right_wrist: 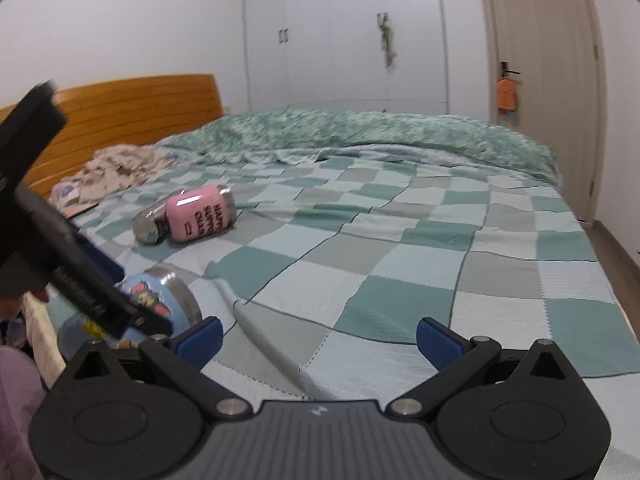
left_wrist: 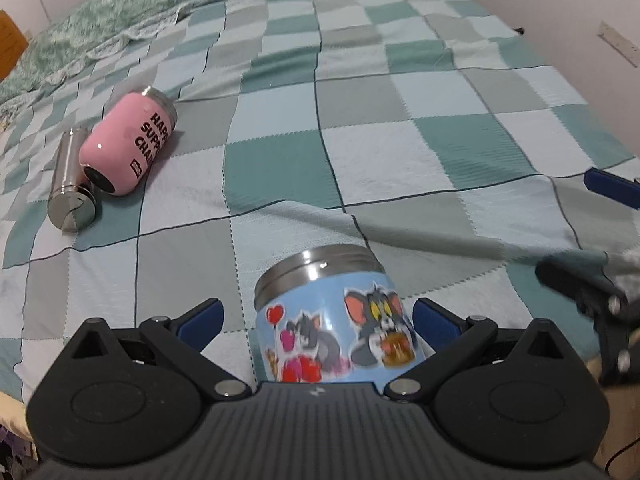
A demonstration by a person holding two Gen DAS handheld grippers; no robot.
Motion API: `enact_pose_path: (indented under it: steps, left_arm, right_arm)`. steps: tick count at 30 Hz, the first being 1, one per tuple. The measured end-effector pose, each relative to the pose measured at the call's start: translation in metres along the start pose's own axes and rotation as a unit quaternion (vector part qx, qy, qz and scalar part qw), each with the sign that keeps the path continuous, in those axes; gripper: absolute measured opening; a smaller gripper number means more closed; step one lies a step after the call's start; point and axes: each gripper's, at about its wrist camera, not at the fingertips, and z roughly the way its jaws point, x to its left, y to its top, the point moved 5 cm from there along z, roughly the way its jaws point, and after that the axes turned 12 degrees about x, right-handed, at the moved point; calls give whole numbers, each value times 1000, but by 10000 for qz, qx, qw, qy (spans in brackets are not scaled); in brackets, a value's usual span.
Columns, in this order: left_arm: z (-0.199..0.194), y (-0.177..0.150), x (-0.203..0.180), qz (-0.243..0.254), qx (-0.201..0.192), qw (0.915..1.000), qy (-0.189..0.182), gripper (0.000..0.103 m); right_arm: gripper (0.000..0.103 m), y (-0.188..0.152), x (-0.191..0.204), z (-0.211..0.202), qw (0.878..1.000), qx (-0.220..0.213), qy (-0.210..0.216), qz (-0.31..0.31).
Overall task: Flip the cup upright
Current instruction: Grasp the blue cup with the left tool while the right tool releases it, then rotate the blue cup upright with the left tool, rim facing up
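Note:
A light blue cartoon cup (left_wrist: 336, 320) with a steel rim lies on its side on the checked bedspread, rim pointing away, between the fingers of my left gripper (left_wrist: 318, 322). The jaws are open; the right pad looks near or at the cup's side, the left pad stands apart. The cup also shows in the right wrist view (right_wrist: 160, 300), partly hidden by the left gripper's body. My right gripper (right_wrist: 320, 340) is open and empty over the bedspread to the cup's right; it shows at the left wrist view's right edge (left_wrist: 600, 280).
A pink cup (left_wrist: 128, 144) and a steel cup (left_wrist: 72, 184) lie side by side on the bed (left_wrist: 400, 140) to the far left. A green quilt (right_wrist: 360, 132), crumpled clothes (right_wrist: 116, 168), wooden headboard (right_wrist: 132, 104), wardrobe and door stand beyond.

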Motion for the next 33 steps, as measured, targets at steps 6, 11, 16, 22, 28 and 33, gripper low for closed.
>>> enact_pose_path:
  steps: [6,11,16,22,28,33]
  left_arm:
    - [14,1,-2,-187,310,9993,-111,103]
    - [21,-2,4,-571,402,9968,-378,91]
    - [15,-5,4,-592,254,9972,-390,89]
    - [3,-15,14,-679,-57,9963,-529,89]
    - [-20,-38,24,-616,-603,9931,-798,88]
    - [-43,-57,27,-468,-1115,9879,-976,88]
  right_arm:
    - [103,-2,6,11,9995,196,27,-265]
    - [103,-6,14,17,9988,331,72,-356]
    - [103,-10,24,15,9986,367,101,-366]
    - [103,-16,34,3,9990,325,67,-299]
    - [103,-26,44,-15,9999,112,56,-22]
    - [103,-36,50,-29,9995,-130,67,271]
